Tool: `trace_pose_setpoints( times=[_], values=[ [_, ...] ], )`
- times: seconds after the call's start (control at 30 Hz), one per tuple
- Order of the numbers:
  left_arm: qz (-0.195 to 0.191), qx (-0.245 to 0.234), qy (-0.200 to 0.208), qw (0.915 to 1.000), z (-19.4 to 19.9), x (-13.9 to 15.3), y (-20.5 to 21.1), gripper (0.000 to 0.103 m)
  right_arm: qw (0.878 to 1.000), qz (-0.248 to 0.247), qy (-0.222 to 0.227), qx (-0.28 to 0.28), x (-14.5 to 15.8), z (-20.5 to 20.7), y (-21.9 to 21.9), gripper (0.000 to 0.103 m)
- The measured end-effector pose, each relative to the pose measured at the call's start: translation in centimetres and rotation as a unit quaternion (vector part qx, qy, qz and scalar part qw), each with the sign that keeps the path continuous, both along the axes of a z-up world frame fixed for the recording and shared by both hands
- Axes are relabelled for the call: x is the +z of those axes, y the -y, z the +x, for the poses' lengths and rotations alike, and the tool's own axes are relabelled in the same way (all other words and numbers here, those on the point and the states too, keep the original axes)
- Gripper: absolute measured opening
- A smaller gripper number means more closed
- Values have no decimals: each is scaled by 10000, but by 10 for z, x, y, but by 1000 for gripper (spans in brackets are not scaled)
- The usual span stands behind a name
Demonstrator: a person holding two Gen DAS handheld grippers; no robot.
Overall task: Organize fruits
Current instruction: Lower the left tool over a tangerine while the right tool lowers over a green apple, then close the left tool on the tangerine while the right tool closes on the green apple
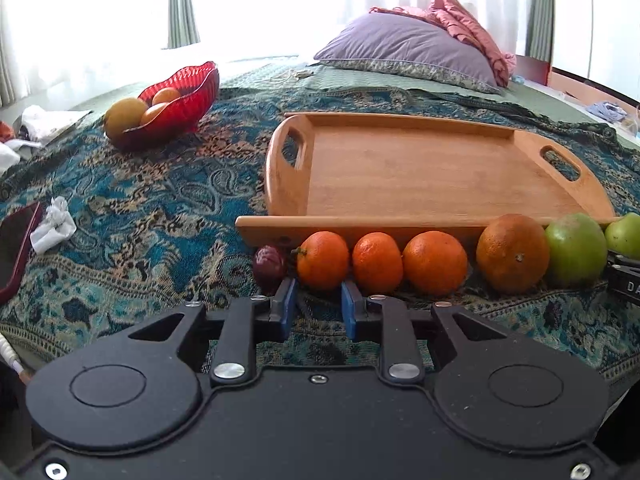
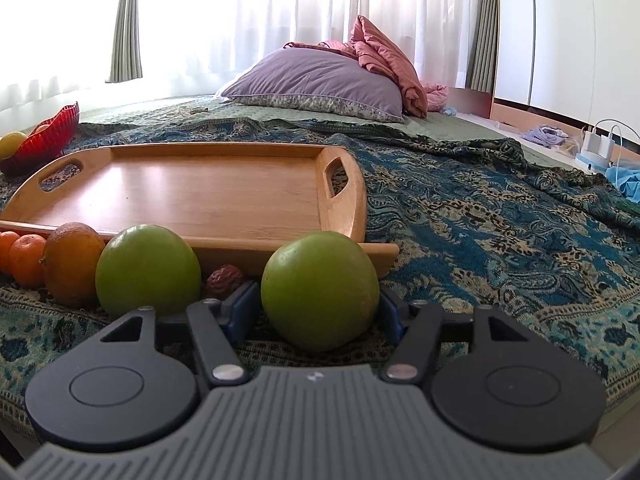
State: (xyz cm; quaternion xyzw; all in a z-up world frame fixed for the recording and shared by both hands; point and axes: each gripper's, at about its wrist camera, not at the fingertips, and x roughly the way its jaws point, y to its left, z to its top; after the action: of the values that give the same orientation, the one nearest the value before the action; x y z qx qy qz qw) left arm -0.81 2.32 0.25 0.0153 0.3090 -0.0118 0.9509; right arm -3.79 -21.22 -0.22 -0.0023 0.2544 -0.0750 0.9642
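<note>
A row of fruit lies on the patterned bedspread along the near edge of an empty wooden tray [image 1: 420,168]: a dark plum [image 1: 269,262], three small oranges [image 1: 323,260], a larger orange [image 1: 512,254] and two green apples [image 1: 576,250]. My left gripper [image 1: 318,304] is open, its blue pads just short of the leftmost small orange. My right gripper [image 2: 316,308] is open around the right green apple [image 2: 320,288], a pad on each side with a gap showing on the left. The other green apple [image 2: 148,272] and a dark wrinkled fruit [image 2: 224,276] lie beside it.
A red glass bowl [image 1: 188,92] with oranges and a yellow fruit stands at the back left. A crumpled tissue [image 1: 54,224] and a dark phone [image 1: 16,248] lie at the left. A purple pillow [image 1: 408,48] lies behind the tray. Chargers [image 2: 596,144] sit at the far right.
</note>
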Motion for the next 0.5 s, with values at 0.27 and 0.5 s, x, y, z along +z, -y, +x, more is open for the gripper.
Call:
trace_pose_setpoints(
  times=[0.27, 0.5],
  values=[
    [90, -82, 146, 9998, -3, 0, 4, 27, 10000, 52, 23, -38, 0, -1, 1, 73],
    [-265, -73, 136, 9995, -1, -2, -1, 30, 9999, 66, 55, -62, -2, -2, 0, 73]
  ],
)
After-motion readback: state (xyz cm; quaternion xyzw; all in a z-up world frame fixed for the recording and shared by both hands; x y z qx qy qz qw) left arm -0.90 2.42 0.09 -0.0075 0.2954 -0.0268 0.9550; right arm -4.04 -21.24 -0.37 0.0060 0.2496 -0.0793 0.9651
